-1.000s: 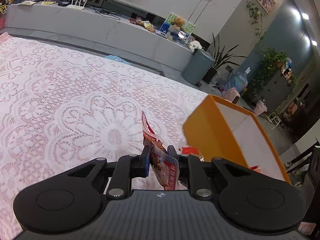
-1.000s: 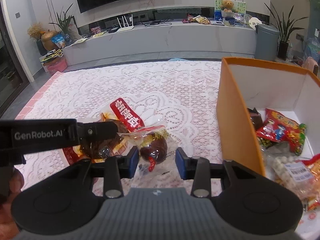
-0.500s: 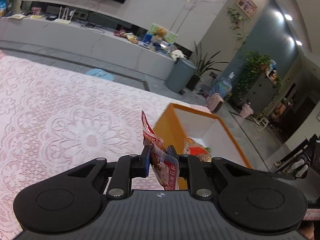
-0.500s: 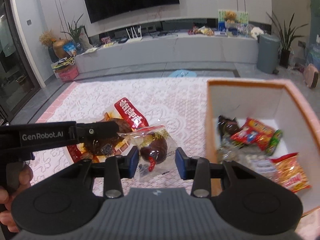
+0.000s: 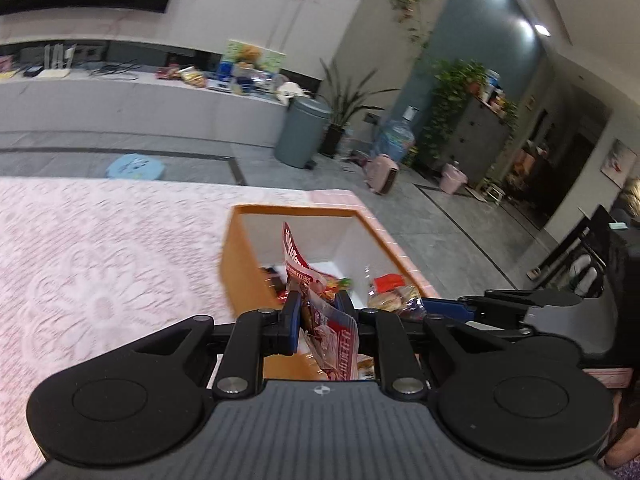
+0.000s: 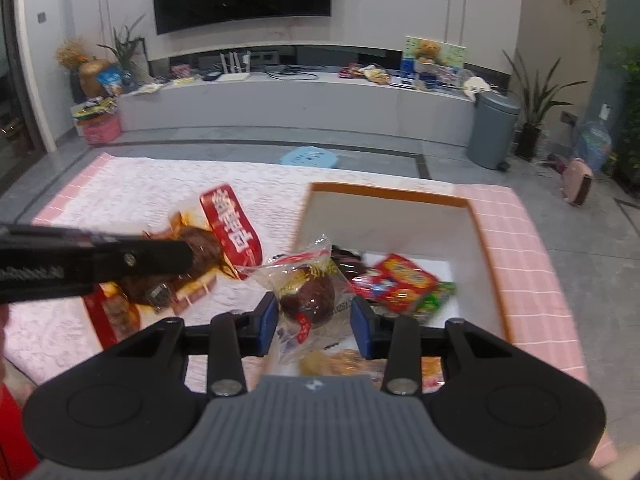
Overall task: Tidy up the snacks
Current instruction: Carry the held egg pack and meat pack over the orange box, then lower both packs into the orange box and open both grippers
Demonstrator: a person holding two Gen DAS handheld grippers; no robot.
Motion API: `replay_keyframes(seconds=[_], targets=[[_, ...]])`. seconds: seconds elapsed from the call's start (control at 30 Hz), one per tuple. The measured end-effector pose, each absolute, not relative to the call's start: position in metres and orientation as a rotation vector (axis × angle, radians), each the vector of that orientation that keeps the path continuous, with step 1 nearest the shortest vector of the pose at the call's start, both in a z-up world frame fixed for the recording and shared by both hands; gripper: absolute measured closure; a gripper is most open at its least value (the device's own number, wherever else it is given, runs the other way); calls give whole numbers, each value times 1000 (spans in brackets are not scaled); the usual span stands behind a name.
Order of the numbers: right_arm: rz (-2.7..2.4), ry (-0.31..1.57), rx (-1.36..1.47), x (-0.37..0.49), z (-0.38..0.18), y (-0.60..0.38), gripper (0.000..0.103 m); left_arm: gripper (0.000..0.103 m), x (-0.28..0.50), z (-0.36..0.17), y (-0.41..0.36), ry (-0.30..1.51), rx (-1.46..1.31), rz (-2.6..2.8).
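My left gripper (image 5: 318, 312) is shut on a red meat snack packet (image 5: 298, 264), held above the near edge of the orange box (image 5: 240, 264). The same packet (image 6: 232, 226) shows in the right wrist view, beside the left gripper's finger (image 6: 120, 258). My right gripper (image 6: 314, 312) is shut on a clear packet with a brown egg-like snack (image 6: 308, 292), held over the orange box (image 6: 384, 192), which has white inner walls. Several snack packets (image 6: 400, 284) lie inside the box. In the left wrist view the right gripper's fingers (image 5: 448, 308) show at the right, over the box.
The box stands on a pink table with a white lace cloth (image 5: 100, 248). Beyond the table are a grey bin (image 6: 494, 130), a blue stool (image 6: 310, 158) and a long TV bench (image 6: 280, 100). Dark chairs (image 5: 588, 256) stand at the right.
Both grippers have lifted and moved right with their packets, from over the lace cloth to over the orange box. The box interior now lies under both.
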State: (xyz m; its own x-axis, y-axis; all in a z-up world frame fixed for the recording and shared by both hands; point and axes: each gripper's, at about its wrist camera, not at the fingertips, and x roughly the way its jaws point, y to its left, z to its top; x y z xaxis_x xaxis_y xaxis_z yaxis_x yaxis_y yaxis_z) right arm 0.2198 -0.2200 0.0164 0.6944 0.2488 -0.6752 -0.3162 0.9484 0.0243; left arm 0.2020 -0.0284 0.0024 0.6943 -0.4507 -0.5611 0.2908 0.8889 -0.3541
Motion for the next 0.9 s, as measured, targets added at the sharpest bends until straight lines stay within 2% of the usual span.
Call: replay_keyframes(seconds=[0.47,0.9], targets=[[254,807,-239,255,-11,-270,65,84,254,-28,-116,767,-60,-518],[235,857,-335,296,-51,-280,65,84,279,-76,-136,872,15,-497]])
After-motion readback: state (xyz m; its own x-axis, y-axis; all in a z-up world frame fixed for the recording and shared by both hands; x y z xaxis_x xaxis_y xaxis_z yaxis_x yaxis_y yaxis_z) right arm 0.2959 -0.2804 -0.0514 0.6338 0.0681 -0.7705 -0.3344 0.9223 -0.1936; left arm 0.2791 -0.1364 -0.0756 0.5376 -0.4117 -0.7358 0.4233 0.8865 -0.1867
